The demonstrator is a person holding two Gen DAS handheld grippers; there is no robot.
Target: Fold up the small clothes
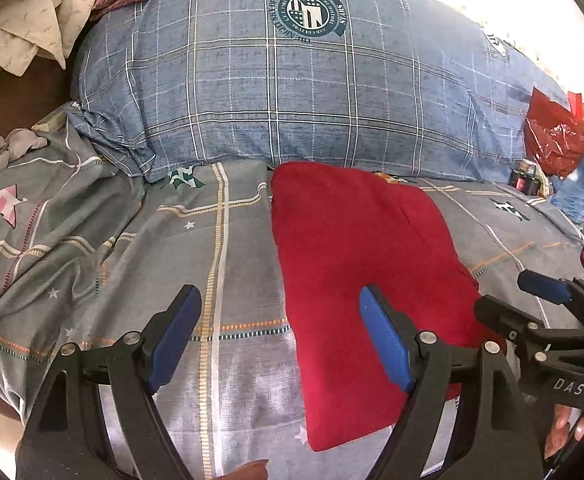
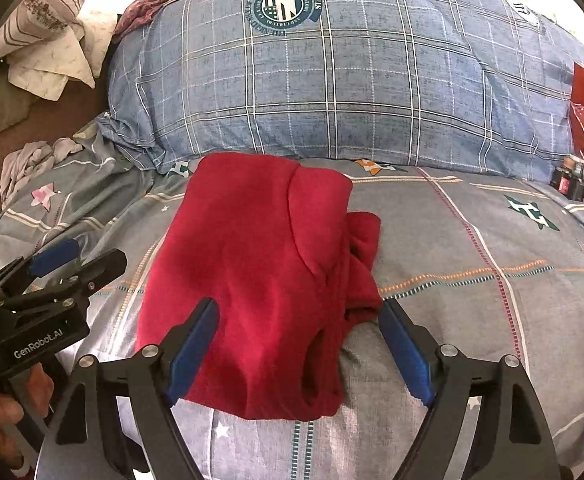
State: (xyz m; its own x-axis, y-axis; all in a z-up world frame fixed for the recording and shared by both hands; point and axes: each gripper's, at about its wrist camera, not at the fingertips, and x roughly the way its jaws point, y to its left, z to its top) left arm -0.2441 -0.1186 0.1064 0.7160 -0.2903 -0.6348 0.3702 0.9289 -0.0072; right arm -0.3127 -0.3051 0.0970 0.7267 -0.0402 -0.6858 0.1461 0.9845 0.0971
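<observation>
Red fleece garment [image 2: 252, 280] spread lengthwise on grey star-print bedding [image 2: 471, 320], mid-frame in the right wrist view, already doubled over: one smooth panel on the picture's left, a seam curving down the middle, bunched layers at the right edge. Laid flat there, judging by the setting, for a firm even surface to crease against. Right gripper [image 2: 299, 344] low at the garment's near hem, jaws wide apart, holding nothing, one blue pad over the fabric and the other just past the rumpled edge, apparently placed to take that loose side. Left gripper [image 1: 280, 340] likewise spread and empty, straddling the garment's straight left edge in its own view. Blue plaid pillow [image 1: 292, 100] across the upper frame, just behind the garment's far end. Red plastic bag [image 1: 555, 140] at right edge, crumpled pale cloth [image 2: 32, 160] at left, both well apart from the work. Next fold probably from the untidy side.
</observation>
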